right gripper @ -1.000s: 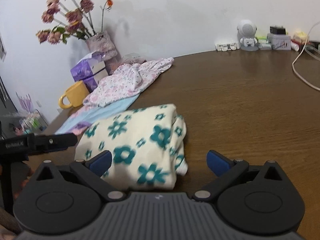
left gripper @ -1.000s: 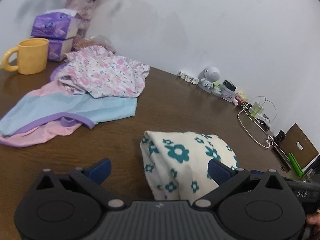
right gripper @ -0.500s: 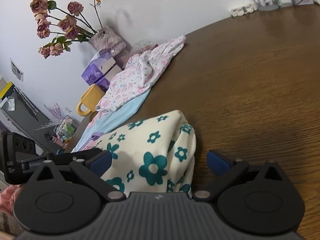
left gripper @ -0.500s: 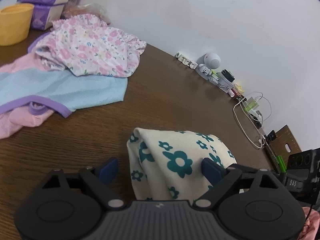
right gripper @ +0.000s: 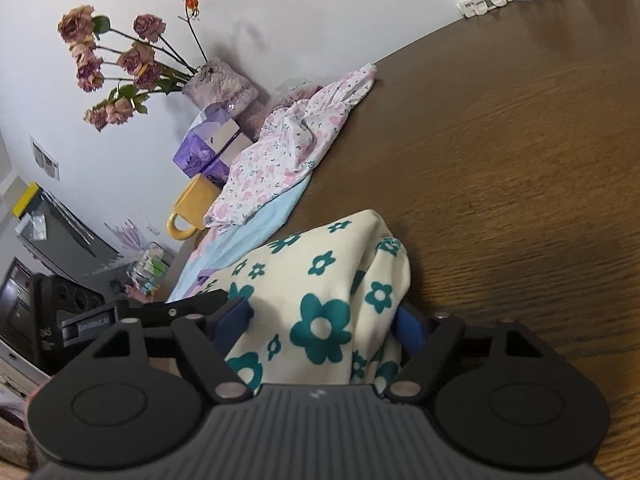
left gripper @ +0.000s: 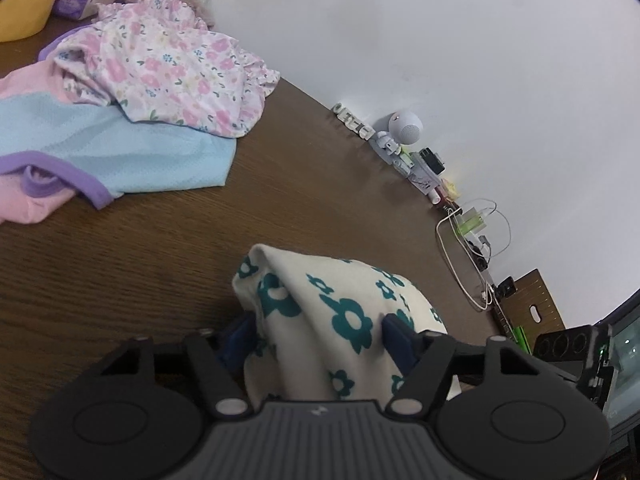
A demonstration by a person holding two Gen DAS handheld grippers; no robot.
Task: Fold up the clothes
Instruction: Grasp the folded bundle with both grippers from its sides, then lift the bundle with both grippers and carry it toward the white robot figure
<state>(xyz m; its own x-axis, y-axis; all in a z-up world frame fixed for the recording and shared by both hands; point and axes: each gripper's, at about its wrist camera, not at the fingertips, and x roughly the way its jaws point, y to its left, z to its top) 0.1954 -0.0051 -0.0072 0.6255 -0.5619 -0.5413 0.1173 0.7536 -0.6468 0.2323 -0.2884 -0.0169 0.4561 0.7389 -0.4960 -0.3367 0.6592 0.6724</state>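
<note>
both sets of fingers (left gripper: 394,338) half-buried in folded floral cloth (left gripper: 340,304)

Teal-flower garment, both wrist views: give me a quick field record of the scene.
item: folded cream garment with teal flowers, on brown wooden table
left gripper: jaws closing, garment between the pads
right gripper: jaws closing, same garment between the pads
other clothes: pink floral garment lying on light blue garment with purple trim
behind pile: yellow mug, purple tissue boxes, dried roses in vase
wall edge: small white robot figure, white cable
</note>
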